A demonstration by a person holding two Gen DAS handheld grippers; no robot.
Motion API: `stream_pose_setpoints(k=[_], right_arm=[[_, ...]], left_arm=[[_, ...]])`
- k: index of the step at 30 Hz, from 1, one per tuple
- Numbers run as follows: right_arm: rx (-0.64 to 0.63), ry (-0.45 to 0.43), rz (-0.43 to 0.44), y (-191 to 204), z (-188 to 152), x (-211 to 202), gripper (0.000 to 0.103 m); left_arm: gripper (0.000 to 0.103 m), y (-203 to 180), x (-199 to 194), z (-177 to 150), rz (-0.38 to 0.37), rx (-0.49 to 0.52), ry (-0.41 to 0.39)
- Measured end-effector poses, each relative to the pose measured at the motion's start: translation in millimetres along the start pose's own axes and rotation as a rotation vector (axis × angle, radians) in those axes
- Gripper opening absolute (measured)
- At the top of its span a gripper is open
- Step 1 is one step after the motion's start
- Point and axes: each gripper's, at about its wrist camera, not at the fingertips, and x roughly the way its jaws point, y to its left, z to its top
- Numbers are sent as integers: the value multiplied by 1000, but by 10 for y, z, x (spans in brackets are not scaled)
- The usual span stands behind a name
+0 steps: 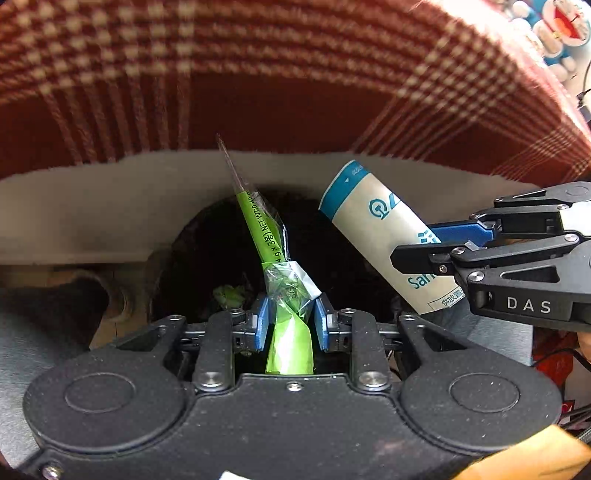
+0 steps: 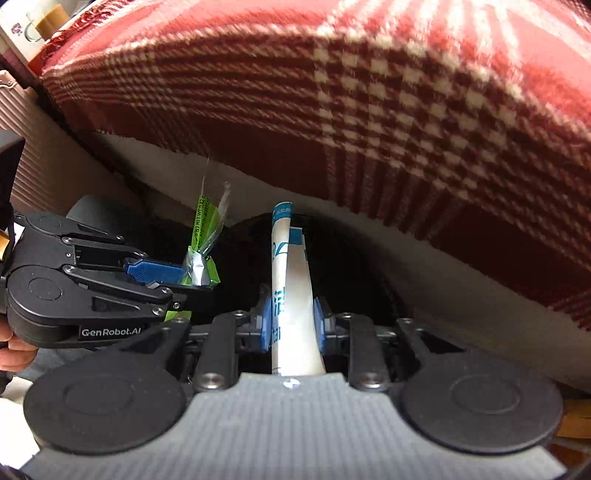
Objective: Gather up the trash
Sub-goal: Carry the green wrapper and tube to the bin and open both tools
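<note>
My left gripper (image 1: 290, 318) is shut on a green and clear plastic wrapper (image 1: 266, 236), which sticks up between its blue pads. The same wrapper (image 2: 205, 236) and left gripper (image 2: 192, 275) show at the left of the right wrist view. My right gripper (image 2: 291, 319) is shut on a white and blue paper packet (image 2: 291, 280), held edge-on. In the left wrist view that packet (image 1: 384, 229) slants in from the right, pinched by the right gripper (image 1: 424, 247). Both pieces hang over a dark round bin opening (image 1: 221, 266), with some green scrap (image 1: 229, 295) inside it.
A red and white checked blanket (image 1: 258, 74) on a white mattress edge (image 1: 92, 206) rises close behind the bin. A ribbed pink suitcase (image 2: 22, 122) stands at the left. A hand (image 2: 14, 354) holds the left gripper. Blue cartoon figures (image 1: 561, 33) sit at the upper right.
</note>
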Motion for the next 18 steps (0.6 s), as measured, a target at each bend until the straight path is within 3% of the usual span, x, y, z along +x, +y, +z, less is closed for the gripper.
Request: stream_pose_setpoints(k=[7, 13, 16, 18], right_arm=[[51, 45, -4, -33, -50, 222, 30], [60, 47, -7, 9, -95, 303, 39], [58, 46, -9, -34, -17, 332, 42], [57, 43, -9, -53, 27, 342, 42]], left_arm=[[24, -27, 204, 20, 18, -7, 43], [25, -54, 291, 59, 19, -9, 54], [38, -83, 318, 72, 26, -3, 51], [39, -76, 290, 75, 26, 3, 48]])
